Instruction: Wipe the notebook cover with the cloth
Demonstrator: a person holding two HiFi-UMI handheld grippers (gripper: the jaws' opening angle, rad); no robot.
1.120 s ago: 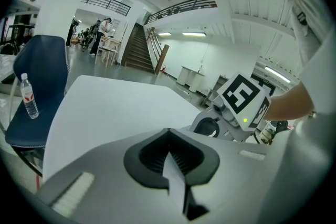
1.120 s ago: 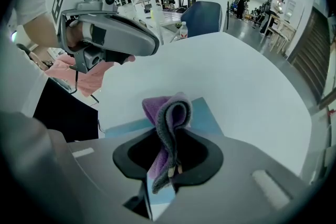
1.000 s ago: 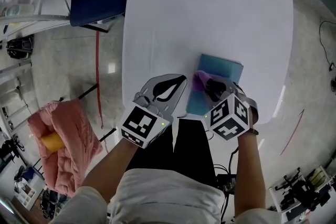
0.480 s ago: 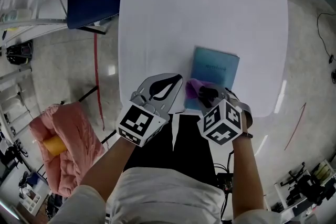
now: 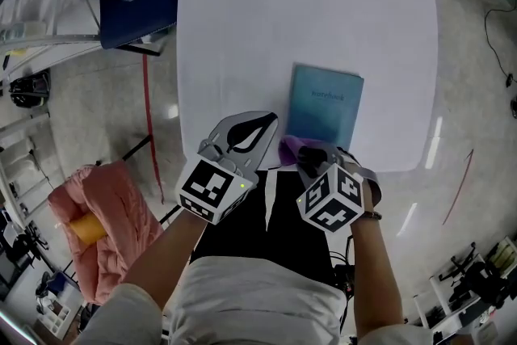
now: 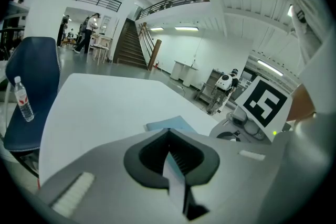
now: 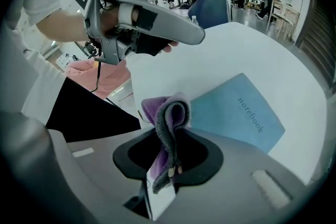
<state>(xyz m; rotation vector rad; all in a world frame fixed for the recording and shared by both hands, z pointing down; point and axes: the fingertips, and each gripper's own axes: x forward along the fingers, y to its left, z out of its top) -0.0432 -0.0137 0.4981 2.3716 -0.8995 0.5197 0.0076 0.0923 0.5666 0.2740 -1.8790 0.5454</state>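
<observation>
Left gripper (image 5: 262, 124): jaws together on nothing, hovering at the counter's (image 5: 242, 28) near edge. Right gripper (image 5: 311, 153), the nearer one, is clamping the purple cloth (image 5: 291, 146) by the notebook's (image 5: 327, 105) near-left corner. The notebook is lying just ahead, long axis running toward the far edge.

Teal notebook (image 5: 325, 107), closed, cover up with dark "notebook" print; lies flat on white table (image 5: 242, 28), close to table's near edge, right of its middle; purple-grey cloth (image 7: 169, 113), folded and bunched, clamped in right gripper (image 7: 163, 176) jaws, at table's near edge; contact with notebook unclear.
</observation>
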